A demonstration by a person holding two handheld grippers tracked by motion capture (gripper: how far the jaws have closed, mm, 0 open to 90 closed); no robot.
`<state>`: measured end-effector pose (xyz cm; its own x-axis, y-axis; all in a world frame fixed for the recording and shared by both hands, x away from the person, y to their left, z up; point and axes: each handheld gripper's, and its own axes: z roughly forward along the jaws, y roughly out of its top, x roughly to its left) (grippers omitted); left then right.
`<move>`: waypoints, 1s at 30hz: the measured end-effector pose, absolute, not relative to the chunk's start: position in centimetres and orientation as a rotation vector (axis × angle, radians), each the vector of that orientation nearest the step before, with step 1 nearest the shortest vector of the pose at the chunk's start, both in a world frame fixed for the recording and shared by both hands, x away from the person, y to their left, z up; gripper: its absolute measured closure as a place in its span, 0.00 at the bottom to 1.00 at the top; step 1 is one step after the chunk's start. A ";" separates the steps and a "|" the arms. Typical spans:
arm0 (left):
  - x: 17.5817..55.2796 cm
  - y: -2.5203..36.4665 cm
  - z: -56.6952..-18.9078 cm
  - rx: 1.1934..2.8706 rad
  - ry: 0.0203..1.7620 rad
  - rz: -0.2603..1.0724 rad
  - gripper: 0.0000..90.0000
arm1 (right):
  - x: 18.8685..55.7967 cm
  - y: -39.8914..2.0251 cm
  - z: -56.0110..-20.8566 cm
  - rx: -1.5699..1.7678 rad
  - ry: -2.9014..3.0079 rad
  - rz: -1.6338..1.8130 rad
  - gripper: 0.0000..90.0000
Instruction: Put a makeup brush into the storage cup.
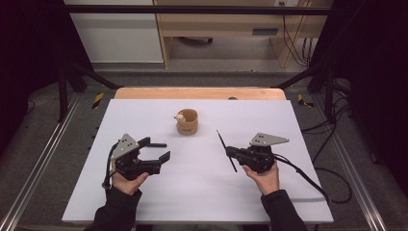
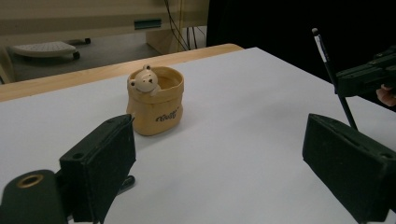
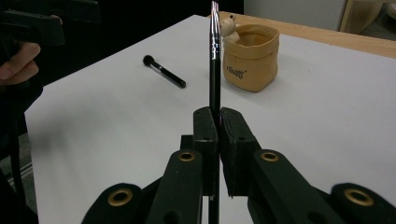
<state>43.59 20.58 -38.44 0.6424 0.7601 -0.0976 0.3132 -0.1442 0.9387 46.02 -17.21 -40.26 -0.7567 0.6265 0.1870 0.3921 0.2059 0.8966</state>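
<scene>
- Gripping a thin brush point(image 3: 215, 70), the right gripper point(image 1: 233, 153) has its fingers closed on the light, stiff, slippery handle.
- Left gripper point(image 1: 162, 150) fingers gape empty.
- Pot point(image 1: 187, 121) sits at 12 o'clock on the surface point(image 1: 202, 192).

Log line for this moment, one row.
left gripper: open, empty | right gripper: shut on thin brush | short brush: lying on table | bear cup: upright

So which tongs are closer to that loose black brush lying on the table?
Left. The left tongs sit open right beside the loose brush. The right tongs are well off to its other side, shut on a thin brush.
</scene>
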 end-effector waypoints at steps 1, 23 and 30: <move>43.6 20.4 -38.4 1.728 0.877 0.491 0.10 | 46.0 -17.2 -40.3 0.975 2.258 1.578 0.95; 44.5 16.9 -37.2 1.715 0.812 0.446 0.10 | 46.0 -16.7 -40.5 0.943 2.229 1.632 0.95; 44.8 15.6 -37.2 1.711 0.798 0.422 0.10 | 46.1 -16.5 -40.6 0.943 2.235 1.637 0.95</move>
<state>44.81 15.55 -37.24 0.7047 0.6985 -0.1244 0.2910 -0.1246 0.9486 46.05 -16.52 -40.55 -0.7715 0.6061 0.1933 0.3671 0.1760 0.9134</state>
